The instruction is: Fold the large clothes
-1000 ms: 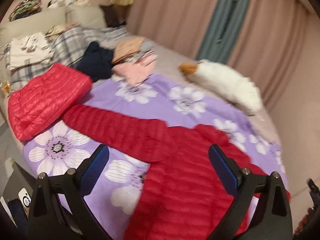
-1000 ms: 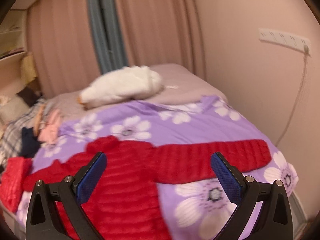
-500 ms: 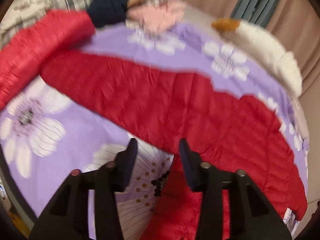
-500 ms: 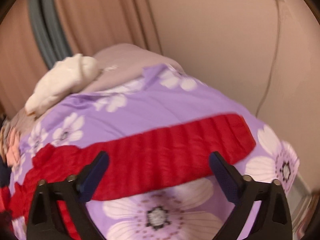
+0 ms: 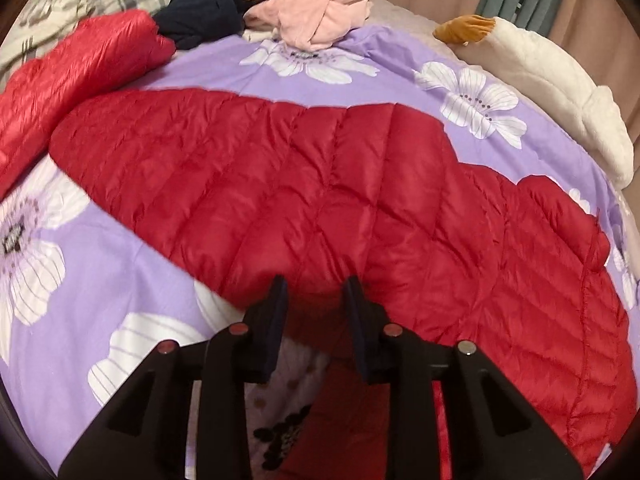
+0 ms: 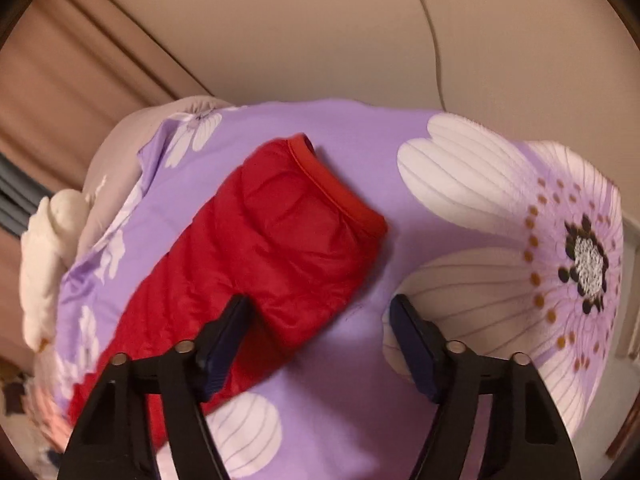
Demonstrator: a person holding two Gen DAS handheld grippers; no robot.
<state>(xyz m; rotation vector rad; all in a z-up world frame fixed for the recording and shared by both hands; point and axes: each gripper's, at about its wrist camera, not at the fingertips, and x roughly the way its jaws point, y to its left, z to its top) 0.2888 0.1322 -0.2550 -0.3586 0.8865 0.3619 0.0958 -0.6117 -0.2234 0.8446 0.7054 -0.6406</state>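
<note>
A red quilted puffer jacket [image 5: 340, 200] lies spread flat on a purple bedsheet with white flowers [image 5: 72, 280]. My left gripper [image 5: 316, 292] is down at the jacket's armpit, where the left sleeve meets the body, jaws narrowed around a bunch of red fabric. In the right wrist view the jacket's other sleeve [image 6: 280, 248] ends in a bound cuff [image 6: 340, 196]. My right gripper [image 6: 320, 312] is open and low over that sleeve end, its left finger on the sleeve and its right finger over the sheet.
A second folded red puffer jacket [image 5: 60, 80] lies at the far left. A navy garment [image 5: 200, 8] and pink clothes [image 5: 320, 16] are piled behind. A white plush toy [image 5: 560, 92] lies at the right; it also shows in the right wrist view [image 6: 44, 260]. A wall [image 6: 360, 32] is close behind the bed.
Both grippers have dropped toward the bed. The left one has narrowed from wide open onto the jacket's armpit. The right one has moved over the right sleeve's cuff end, still open.
</note>
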